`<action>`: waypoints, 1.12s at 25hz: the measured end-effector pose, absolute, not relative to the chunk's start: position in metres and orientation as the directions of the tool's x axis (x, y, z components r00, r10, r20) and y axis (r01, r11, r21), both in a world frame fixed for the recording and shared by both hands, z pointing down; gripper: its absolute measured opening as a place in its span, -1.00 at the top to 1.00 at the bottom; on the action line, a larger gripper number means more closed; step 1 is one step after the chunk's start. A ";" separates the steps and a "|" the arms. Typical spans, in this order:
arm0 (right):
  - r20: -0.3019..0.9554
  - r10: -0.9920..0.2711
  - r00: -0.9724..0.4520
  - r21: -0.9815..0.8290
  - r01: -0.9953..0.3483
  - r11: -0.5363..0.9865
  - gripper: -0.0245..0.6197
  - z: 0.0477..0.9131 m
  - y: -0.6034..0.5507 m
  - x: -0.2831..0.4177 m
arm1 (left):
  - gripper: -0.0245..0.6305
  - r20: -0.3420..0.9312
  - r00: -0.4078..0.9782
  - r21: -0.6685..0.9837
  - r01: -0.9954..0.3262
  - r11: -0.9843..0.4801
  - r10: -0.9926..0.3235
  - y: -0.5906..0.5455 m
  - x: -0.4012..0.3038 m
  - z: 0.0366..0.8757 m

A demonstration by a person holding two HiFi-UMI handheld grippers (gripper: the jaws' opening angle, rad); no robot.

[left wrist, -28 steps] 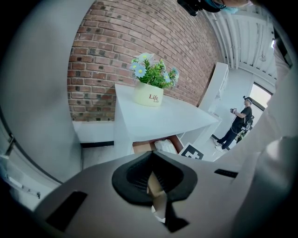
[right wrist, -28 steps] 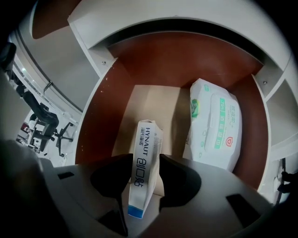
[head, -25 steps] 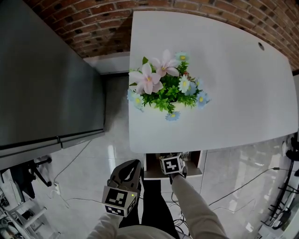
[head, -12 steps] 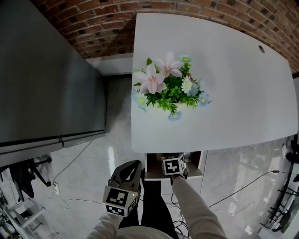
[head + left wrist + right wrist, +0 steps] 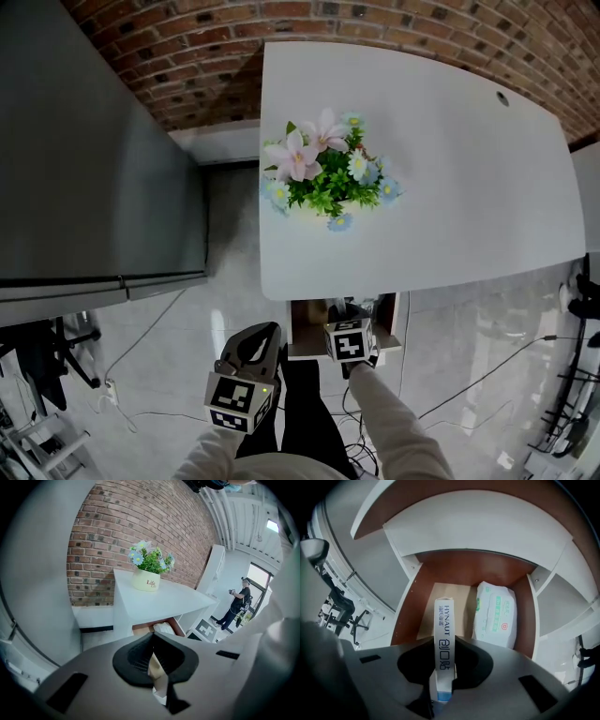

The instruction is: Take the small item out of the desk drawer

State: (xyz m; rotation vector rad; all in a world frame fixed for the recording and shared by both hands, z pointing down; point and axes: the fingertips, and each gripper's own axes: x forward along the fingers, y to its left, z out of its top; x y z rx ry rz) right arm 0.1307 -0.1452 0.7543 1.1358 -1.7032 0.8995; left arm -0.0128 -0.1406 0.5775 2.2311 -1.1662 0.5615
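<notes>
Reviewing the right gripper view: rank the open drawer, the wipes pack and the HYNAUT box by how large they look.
1. Drawer: clearly largest.
2. Wipes pack and HYNAUT box: look similar. The box sits much nearer the camera, so I would not rank them.

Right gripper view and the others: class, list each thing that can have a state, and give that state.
Drawer: open.
Narrow box: on edge, clamped in the right tongs.
Wipes pack: lying flat in the drawer.
Right tongs: shut on the narrow box.
Left tongs: shut, empty.
Flower pot: upright on the desk.
</notes>
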 end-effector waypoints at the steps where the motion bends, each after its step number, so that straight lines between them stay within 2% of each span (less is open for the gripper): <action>1: 0.927 -0.318 -0.199 -0.095 -0.945 0.313 0.65 0.749 -0.144 0.130 | 0.87 0.584 0.539 0.277 -0.835 -0.475 -0.607 -0.140 -0.013 0.575; 28: 0.762 -0.617 -0.197 -0.105 -0.978 0.181 0.65 0.597 -0.090 0.111 | 0.87 0.481 0.624 0.248 -0.770 -0.588 -0.616 -0.093 -0.025 0.515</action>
